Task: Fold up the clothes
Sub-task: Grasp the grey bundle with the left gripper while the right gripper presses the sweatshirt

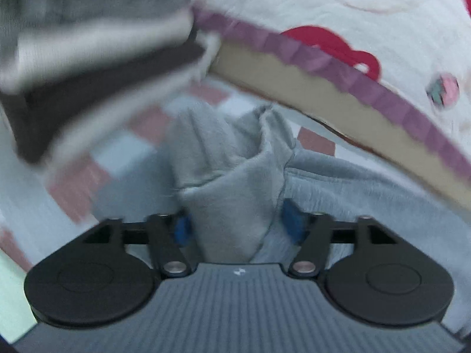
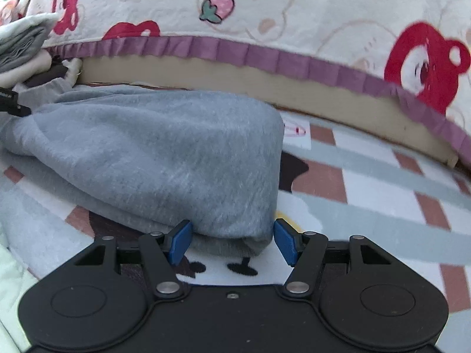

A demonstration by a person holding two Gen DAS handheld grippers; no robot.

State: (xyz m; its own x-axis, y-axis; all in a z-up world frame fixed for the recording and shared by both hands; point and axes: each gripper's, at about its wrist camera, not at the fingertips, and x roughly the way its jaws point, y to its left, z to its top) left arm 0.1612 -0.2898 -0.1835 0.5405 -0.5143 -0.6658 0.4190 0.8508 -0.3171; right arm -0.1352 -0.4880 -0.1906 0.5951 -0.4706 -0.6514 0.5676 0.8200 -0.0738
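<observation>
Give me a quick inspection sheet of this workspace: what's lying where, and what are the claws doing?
Surface: checked mat with cartoon prints.
Job's things: grey garment, bunched and folded over on the mat.
Clutter: heap of other clothes at far left.
Grippers: left claw has grey fabric bunched between its pads; right claw open around the garment's near edge.
Cables: nothing seen.
Surroundings: cartoon-print cover with purple frill over a beige edge.
</observation>
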